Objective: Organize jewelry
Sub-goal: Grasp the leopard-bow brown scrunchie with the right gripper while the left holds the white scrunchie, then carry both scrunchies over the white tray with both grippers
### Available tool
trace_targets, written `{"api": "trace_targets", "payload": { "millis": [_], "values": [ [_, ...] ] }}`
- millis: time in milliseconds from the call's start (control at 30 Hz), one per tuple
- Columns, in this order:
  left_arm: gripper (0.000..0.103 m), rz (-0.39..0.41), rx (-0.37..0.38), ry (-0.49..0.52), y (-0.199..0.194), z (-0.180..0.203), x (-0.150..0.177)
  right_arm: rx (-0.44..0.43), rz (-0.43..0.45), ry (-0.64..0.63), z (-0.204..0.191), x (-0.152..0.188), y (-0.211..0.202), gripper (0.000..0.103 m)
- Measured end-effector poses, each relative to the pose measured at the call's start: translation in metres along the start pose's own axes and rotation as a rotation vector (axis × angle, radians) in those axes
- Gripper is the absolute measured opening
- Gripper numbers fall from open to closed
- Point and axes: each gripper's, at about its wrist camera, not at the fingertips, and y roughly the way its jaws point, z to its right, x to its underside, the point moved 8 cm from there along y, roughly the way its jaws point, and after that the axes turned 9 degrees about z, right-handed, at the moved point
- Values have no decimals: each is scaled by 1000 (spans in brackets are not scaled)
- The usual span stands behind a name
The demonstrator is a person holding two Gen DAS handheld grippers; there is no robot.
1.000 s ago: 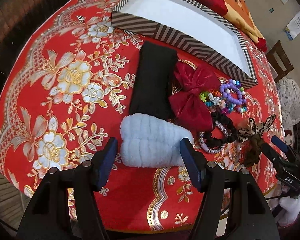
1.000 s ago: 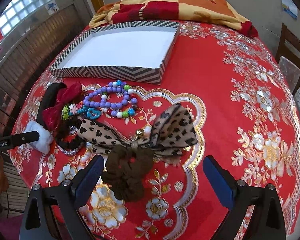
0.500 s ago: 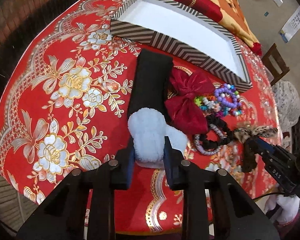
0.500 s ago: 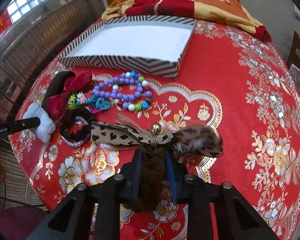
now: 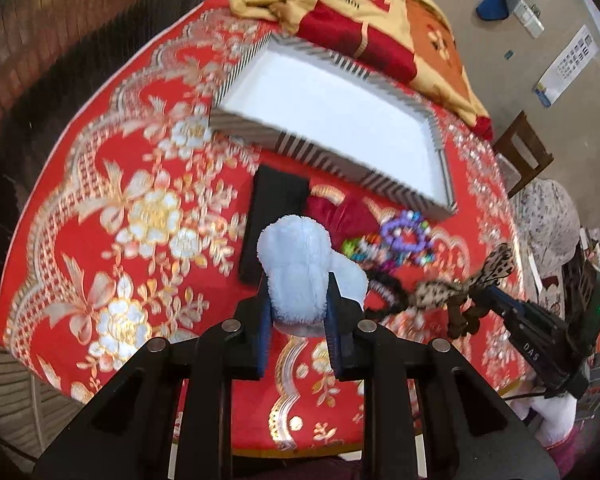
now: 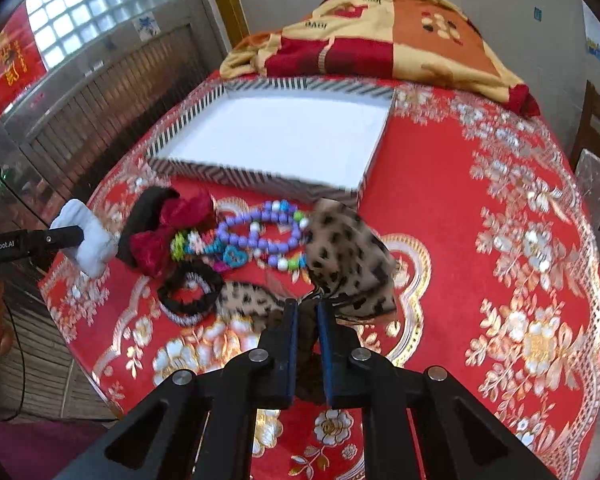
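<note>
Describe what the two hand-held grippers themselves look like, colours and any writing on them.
Both are matte black plastic with open triangular cutouts and round silver pins at the joints. The fingers carry dark blue pads. The left hand-held gripper shows white "GenRobot.AI" lettering on its side in the right wrist view; the right hand-held gripper shows "DAS" in the left wrist view, with a small green light behind it.

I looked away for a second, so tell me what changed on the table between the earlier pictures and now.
Both grippers went from open to shut. The left gripper clamped the fluffy white band and lifted it; the right gripper clamped the leopard bow scrunchie and raised it. The striped box, purple beads, red bow and black scrunchie stayed put.
</note>
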Motion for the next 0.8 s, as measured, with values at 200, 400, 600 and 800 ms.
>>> {"api": "trace_targets", "payload": {
  "millis": [200, 400, 600, 800],
  "values": [
    [21, 28, -2, 2, 6, 6, -29, -2, 45, -24, -6, -30, -7, 8],
    [21, 73, 6, 35, 8, 13, -58, -18, 34, -31, -3, -52, -5, 8],
    [21, 33, 15, 30, 25, 13, -62, 6, -78, -56, 9, -6, 5, 67],
    [21, -6, 12, 39, 36, 17, -52, 47, -147, -32, 22, 30, 35, 44]
  ]
}}
